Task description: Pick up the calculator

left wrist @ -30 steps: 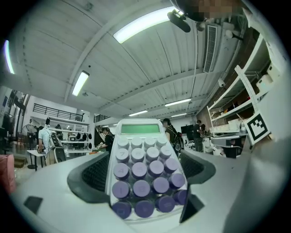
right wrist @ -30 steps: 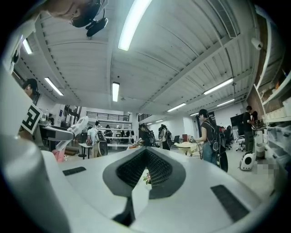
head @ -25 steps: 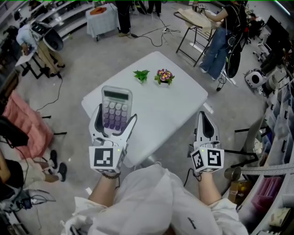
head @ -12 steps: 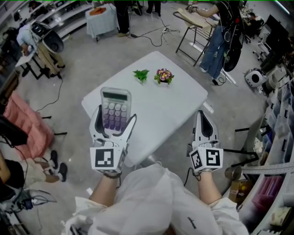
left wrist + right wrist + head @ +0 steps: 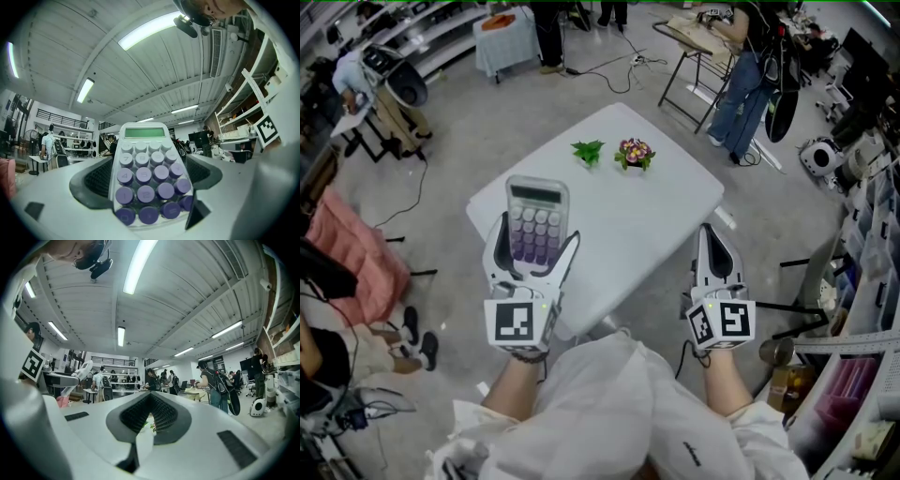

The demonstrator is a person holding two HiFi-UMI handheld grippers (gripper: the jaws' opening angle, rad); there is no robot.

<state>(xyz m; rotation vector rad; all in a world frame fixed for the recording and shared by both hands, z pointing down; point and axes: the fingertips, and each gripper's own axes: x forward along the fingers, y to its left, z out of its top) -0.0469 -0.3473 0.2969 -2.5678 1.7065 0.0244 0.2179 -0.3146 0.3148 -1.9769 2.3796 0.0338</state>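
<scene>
A white calculator (image 5: 535, 223) with purple round keys and a green display is held up above the left part of the white table (image 5: 647, 220). My left gripper (image 5: 532, 246) is shut on the calculator's lower half, one jaw on each long side. In the left gripper view the calculator (image 5: 146, 174) stands upright between the dark pads, keys facing the camera. My right gripper (image 5: 716, 246) hovers at the table's right front edge, shut with nothing in it. In the right gripper view the right gripper (image 5: 150, 404) shows its pads pressed together.
A small green plant sprig (image 5: 588, 152) and a little pot of pink flowers (image 5: 635, 155) sit at the table's far side. People, a folding stand (image 5: 698, 52), cables and shelving surround the table. A pink cloth (image 5: 352, 258) lies at the left.
Both grippers and the calculator stay almost still. Only a person in the background near the folding stand has shifted.
</scene>
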